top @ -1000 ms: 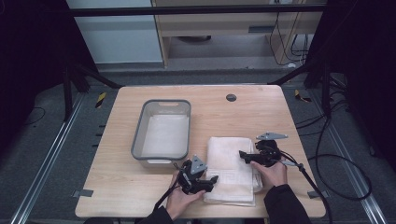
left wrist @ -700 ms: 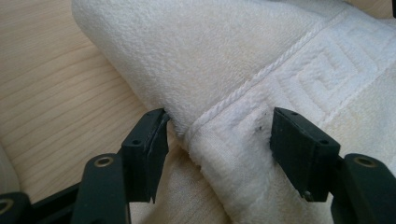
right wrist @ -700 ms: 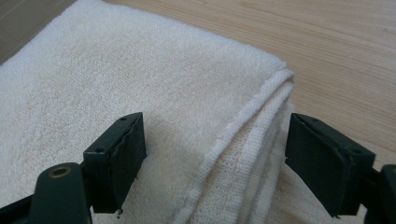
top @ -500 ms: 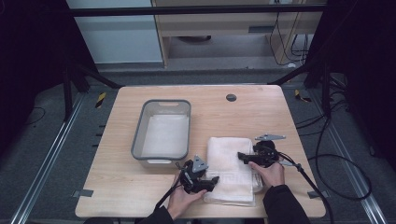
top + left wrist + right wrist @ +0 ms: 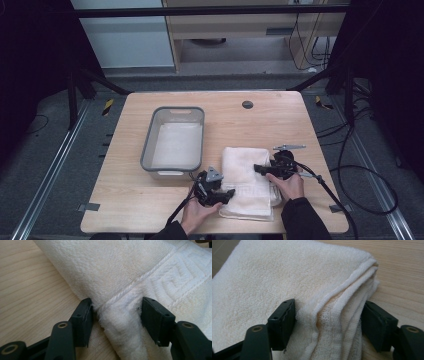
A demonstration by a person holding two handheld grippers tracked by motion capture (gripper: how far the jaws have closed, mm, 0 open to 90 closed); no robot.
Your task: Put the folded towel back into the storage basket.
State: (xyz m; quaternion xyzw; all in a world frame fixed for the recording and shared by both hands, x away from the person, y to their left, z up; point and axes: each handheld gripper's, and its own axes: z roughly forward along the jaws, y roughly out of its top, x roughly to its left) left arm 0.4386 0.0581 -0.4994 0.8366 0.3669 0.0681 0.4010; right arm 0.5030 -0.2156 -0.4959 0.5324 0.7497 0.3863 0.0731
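Note:
A folded white towel [image 5: 245, 167] lies on the near right part of the wooden table [image 5: 280, 125]. My left gripper [image 5: 227, 194] sits at the towel's near left edge. In the left gripper view its jaws [image 5: 116, 312] have just been closing and straddle a bunched hem of the towel [image 5: 140, 267], with the pads [image 5: 85, 315] at its sides. My right gripper [image 5: 257, 169] reaches in from the towel's right edge. Its jaws [image 5: 328, 315] have also just been closing around the stacked folded layers of the towel [image 5: 287, 272], still standing wide.
A grey plastic bin [image 5: 150, 145], white inside, stands left of the towel, close to my left gripper. A dark round hole [image 5: 247, 104] marks the far side of the table. Cables trail from both grippers off the near edge. Dark frame posts flank the table.

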